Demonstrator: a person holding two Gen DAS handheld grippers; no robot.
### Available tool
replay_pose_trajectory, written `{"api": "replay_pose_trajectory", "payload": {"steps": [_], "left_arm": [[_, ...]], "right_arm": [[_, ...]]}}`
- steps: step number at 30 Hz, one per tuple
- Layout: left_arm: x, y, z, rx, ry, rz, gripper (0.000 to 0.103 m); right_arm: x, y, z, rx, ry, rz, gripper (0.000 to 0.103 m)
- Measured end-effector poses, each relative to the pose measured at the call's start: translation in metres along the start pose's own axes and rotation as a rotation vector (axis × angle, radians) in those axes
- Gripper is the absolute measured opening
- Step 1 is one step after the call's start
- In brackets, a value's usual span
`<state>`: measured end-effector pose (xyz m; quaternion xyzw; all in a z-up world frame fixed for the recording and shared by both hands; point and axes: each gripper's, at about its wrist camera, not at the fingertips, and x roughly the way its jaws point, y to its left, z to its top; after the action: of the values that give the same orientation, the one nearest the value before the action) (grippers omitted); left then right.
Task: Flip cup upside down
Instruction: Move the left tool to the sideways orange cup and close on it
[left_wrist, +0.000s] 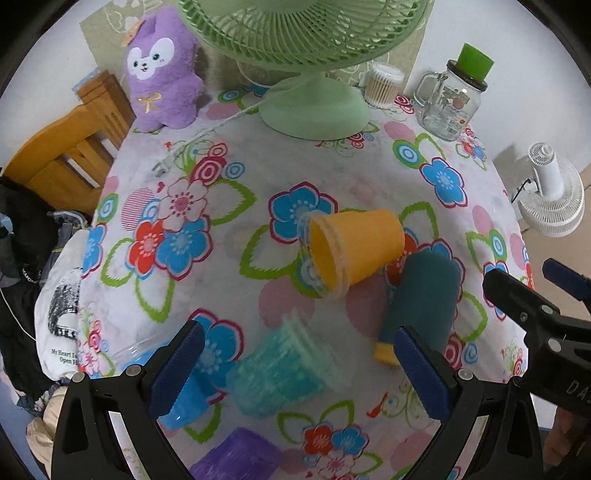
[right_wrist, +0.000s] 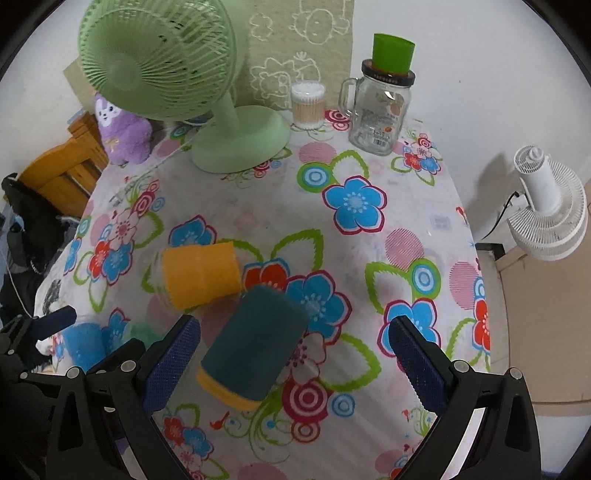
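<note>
The teal cup (right_wrist: 255, 350) lies on its side on the tabletop (right_wrist: 406, 206), just beside an orange cup (right_wrist: 201, 275). It looks light, thin plastic (likely slippery); its mid-wall suits the right gripper (right_wrist: 293, 362), gaping empty like the left gripper (left_wrist: 299, 363).

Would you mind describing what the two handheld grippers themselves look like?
Both the left gripper and right gripper have glossy black plastic frames with triangular cut-outs and silver screws. Their fingers carry dark blue textured pads. No cables or sleeves show.
</note>
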<state>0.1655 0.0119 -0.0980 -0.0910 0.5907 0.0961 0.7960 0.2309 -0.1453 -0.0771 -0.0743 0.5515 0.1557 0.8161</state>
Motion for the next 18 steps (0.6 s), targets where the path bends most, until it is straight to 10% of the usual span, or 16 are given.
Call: {"api": "replay_pose_trajectory", "payload": {"steps": [18], "left_arm": [[0.059,-0.029,0.046,-0.102,0.078,-0.001,0.103]], "right_arm": [[0.055,-0.024,0.042,0.055,0.059,0.011,0.103]]}}
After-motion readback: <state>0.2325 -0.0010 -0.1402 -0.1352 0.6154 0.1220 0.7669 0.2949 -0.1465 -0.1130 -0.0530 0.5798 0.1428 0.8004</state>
